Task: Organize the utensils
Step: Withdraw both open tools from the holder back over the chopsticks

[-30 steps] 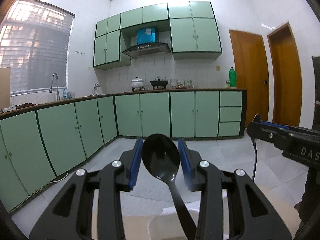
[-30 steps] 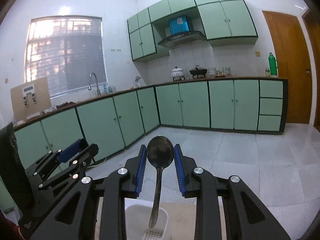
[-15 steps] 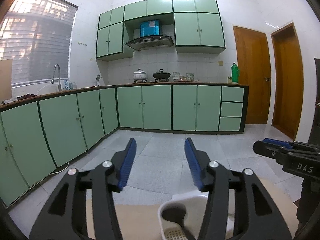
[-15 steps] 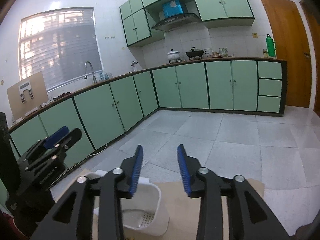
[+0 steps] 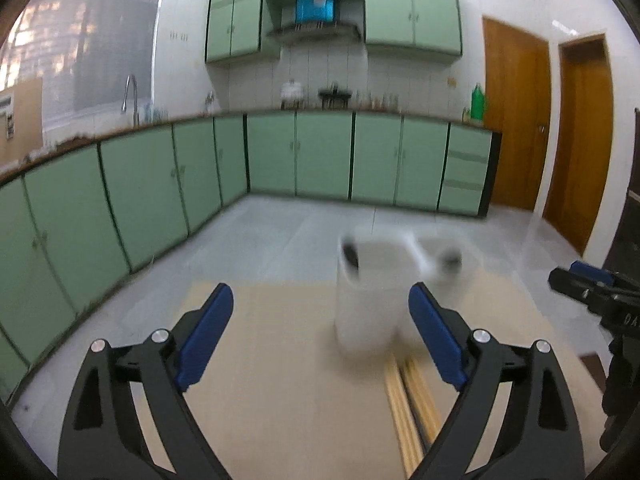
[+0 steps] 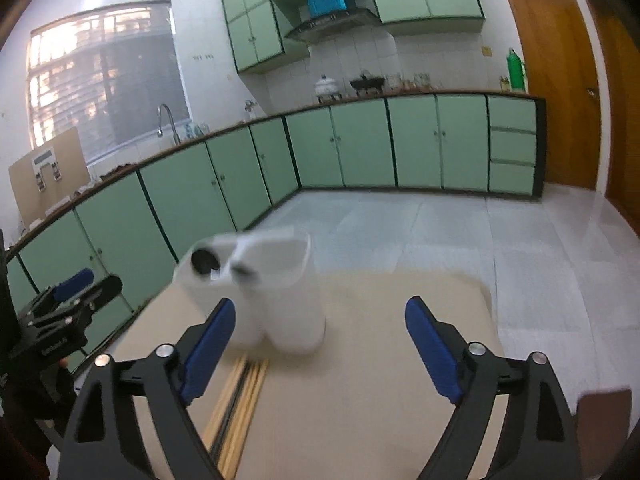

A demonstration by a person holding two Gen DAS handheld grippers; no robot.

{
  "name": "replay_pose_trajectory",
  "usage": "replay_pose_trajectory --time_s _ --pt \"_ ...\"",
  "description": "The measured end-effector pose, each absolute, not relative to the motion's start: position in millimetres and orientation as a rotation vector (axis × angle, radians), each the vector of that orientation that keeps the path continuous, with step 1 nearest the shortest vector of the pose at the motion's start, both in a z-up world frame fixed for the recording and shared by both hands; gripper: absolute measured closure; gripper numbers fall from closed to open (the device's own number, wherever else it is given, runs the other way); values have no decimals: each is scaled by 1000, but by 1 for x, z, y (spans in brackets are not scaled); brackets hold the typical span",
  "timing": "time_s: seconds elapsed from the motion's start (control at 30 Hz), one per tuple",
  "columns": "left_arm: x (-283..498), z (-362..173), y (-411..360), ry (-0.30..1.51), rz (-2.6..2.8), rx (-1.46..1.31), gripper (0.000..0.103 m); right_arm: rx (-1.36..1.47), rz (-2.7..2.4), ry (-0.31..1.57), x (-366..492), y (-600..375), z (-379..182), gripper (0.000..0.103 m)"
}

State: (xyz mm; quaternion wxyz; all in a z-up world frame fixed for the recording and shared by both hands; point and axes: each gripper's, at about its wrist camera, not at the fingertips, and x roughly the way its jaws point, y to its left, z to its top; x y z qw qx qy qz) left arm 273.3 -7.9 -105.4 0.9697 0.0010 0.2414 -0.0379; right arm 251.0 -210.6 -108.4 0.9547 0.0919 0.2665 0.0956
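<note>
Item: white utensil holder (image 5: 370, 300), plastic, two compartments side by side, standing upright on beige tabletop (image 5: 280, 380); blurred in both views. Contents: dark spoon bowl (image 5: 352, 256) showing at rim of one compartment in left wrist view, second dark utensil tip (image 5: 450, 258) at rim of the other; in right wrist view same holder (image 6: 280, 292) w/ dark spoon bowl (image 6: 205, 262) at its left rim, second tip too blurred to tell. Item: bundle of wooden chopsticks (image 5: 412, 404), lying flat on tabletop just in front of holder base, running toward camera; in right wrist view chopsticks (image 6: 240, 396) sit beside the left finger, below holder. Left gripper (image 5: 320, 336): jaws opening, spread wide, blue pads well apart, nothing between pads, nothing held; holder stands beyond fingertips, nearer the right finger. Right gripper (image 6: 316, 344): jaws opening, likewise wide, empty, pads touching nothing; holder beyond tips, toward left finger. Each gripper also seen from the other's cam: right gripper at right edge of left view (image 5: 588, 288), left gripper at left edge of right view (image 6: 72, 296), both black w/ blue pads. Surroundings: green base cabinets (image 6: 360, 144) along two walls, wooden doors (image 5: 516, 120), tiled floor, window w/ blinds (image 6: 108, 80).
</note>
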Motion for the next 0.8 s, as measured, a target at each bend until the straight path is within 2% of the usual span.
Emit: replay_pose_trajectory --time_s 0.27,0.57,0.8 --pt "209 -168 2 714 -59 45 15 153 144 674 178 -199 -159 18" --pt "176 -206 4 853 -60 51 15 100 189 825 129 -158 -208 37" --pt "175 -213 20 893 -38 50 14 63 196 881 117 -144 -220 39"
